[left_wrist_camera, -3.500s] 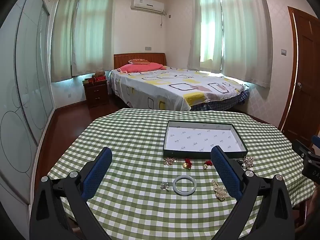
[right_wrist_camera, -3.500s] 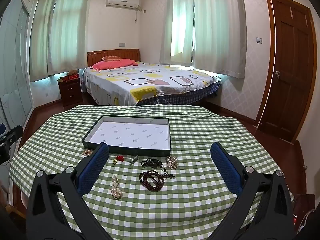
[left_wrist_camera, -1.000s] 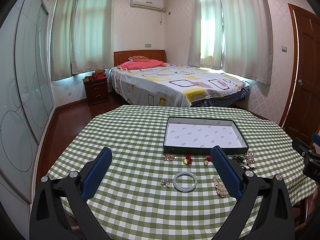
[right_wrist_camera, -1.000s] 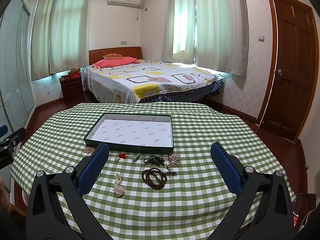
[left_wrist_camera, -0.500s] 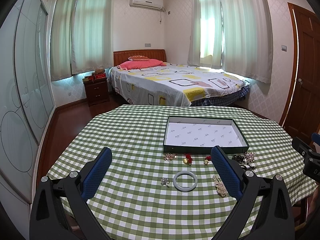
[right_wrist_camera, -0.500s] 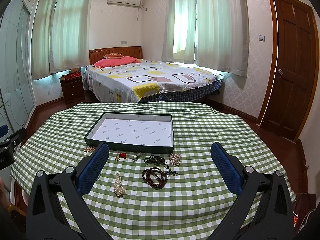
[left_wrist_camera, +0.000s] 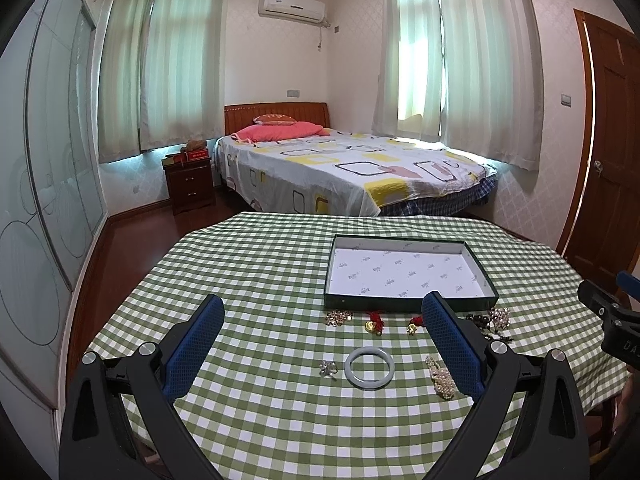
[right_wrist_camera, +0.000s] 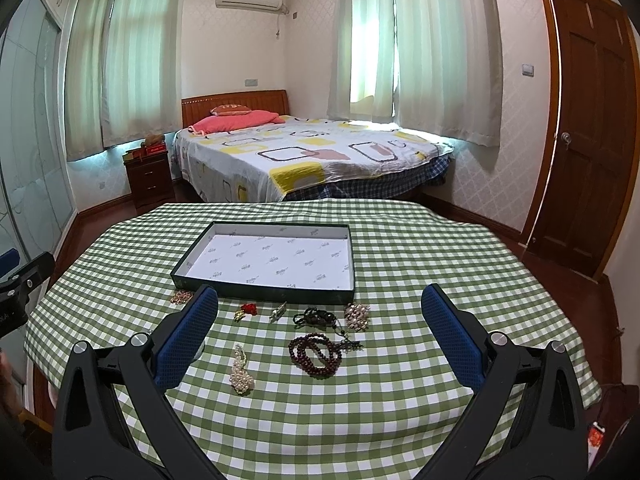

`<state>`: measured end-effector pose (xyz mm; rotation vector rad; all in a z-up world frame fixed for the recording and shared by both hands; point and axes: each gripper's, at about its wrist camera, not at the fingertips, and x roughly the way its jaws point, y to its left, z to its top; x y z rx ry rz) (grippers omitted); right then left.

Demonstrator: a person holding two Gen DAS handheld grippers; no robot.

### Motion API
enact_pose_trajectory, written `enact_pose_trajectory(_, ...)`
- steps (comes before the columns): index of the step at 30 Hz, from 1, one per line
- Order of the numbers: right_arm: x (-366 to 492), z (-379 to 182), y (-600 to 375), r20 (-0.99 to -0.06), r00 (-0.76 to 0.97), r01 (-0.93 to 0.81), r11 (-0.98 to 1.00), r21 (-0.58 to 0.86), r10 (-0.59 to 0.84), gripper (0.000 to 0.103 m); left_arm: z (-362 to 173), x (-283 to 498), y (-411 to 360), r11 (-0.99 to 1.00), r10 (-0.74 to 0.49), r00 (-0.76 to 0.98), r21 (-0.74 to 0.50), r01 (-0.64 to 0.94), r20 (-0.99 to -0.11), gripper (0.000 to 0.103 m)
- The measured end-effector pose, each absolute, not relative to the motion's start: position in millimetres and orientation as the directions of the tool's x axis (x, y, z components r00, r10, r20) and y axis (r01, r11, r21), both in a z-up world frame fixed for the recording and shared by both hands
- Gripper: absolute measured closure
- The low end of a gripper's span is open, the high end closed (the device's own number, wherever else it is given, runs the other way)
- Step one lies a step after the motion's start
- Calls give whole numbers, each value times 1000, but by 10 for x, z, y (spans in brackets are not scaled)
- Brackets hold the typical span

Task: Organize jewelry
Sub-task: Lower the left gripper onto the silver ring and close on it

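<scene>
Left wrist: claw apart above bangle

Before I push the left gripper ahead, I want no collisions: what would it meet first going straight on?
Probably the white bangle, lying on the tablecloth between the open left gripper's fingers; the tray lies beyond. Depth is uncertain.
</scene>
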<state>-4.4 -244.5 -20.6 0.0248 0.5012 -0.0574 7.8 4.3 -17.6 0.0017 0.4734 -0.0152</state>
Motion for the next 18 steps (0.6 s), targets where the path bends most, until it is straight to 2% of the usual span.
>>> enact_pose_trajectory(10, 341, -753, -2584, -580, 814, 67, 996, 62, -19, 4, -689, 434, 117, 1000, -16, 815, -6, 15, -580, 7)
enact_pose_trajectory(14, 516, -1054, -2659, -636, 771, 84, 994, 75, -18, 4, -948, 583, 161, 999, -46, 768, -47, 21, -639, 7)
enact_pose_trajectory(18, 636, -1287, -2700, -670, 742, 87, 993, 74, -15, 4, -1167, 741, 144, 999, -40, 732, -28, 28, -680, 8)
